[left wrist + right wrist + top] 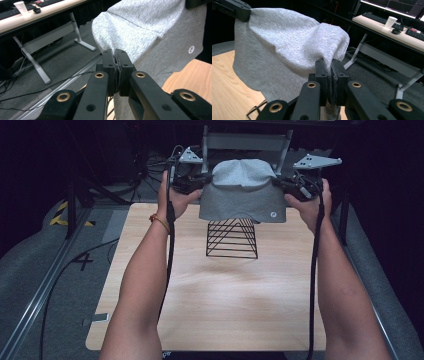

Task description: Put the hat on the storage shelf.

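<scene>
1. Nearest the person, bare tabletop (210, 310) is lying between the two forearms; nothing is resting on this stretch.
2. Farther out, a black wire rack (232, 238) is standing on the tabletop, directly under the grey cloth (243, 195); the cloth's lower hem is hanging over the rack's top, and whether it is touching the wires I cannot tell.
3. The cloth is being held up in the air, spread sideways, its long axis running from one hand to the other; the rack is lying below and midway, so neither hand is nearer to it; the coming move, as I judge it, is turning on lowering the span squarely over the rack.
4. The left hand-held gripper (200, 182) is pinching the cloth's left edge, jaws clamped tight on a fold in the left gripper view (115, 53); the right hand-held gripper (285, 185) is doing likewise at the right edge (329, 62).
5. The rack's top is hiding behind the cloth; the cloth's far side and upper fold are sagging out of sight; a small round logo (274, 213) is too small to read.
6. Beyond, a desk with a paper cup (391, 22) is standing in dim surroundings.
</scene>
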Demonstrator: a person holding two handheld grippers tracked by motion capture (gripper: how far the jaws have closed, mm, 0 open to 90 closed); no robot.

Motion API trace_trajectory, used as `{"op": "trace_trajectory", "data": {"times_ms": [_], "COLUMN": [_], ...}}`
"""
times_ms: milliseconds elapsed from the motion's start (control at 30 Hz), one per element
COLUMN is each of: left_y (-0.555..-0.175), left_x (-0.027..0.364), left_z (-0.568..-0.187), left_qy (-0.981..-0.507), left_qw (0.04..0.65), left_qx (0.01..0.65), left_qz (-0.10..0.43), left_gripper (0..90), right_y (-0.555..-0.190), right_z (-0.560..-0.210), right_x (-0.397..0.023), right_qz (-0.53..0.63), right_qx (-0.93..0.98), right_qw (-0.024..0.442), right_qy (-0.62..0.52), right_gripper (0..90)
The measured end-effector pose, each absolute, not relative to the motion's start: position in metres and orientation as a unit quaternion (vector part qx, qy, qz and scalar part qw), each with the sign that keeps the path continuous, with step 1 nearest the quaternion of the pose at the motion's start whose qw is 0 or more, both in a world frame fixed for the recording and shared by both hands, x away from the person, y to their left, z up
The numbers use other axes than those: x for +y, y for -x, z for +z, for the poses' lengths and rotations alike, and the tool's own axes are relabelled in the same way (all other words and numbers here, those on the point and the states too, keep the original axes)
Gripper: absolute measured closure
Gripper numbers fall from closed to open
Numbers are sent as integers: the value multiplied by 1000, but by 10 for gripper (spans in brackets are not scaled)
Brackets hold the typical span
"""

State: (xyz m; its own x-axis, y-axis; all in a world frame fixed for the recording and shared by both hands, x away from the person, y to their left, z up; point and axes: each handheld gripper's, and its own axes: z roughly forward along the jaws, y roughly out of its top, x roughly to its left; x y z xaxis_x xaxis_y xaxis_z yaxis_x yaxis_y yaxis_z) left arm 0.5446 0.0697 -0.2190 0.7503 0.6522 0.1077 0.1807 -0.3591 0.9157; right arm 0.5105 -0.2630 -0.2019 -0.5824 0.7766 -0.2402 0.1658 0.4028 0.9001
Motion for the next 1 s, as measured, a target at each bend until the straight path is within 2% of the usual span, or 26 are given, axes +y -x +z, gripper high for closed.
{"op": "trace_trajectory", "data": {"times_ms": [333, 533, 1000], "left_y": [-551, -553, -526], "left_x": [69, 74, 82], "left_z": [-217, -227, -229], "left_qy": [-786, -787, -778], "left_qw": [502, 508, 545], "left_qx": [266, 269, 236], "left_qz": [245, 226, 205], "left_gripper": [876, 876, 876], "right_y": [-521, -524, -499], "right_z": [-207, -214, -222], "right_x": [-265, -264, -267], "right_qz": [457, 460, 473], "right_qx": [763, 765, 773], "right_qw": [333, 322, 310], "right_qy": [-313, -314, -287], "right_gripper": [854, 854, 854]}}
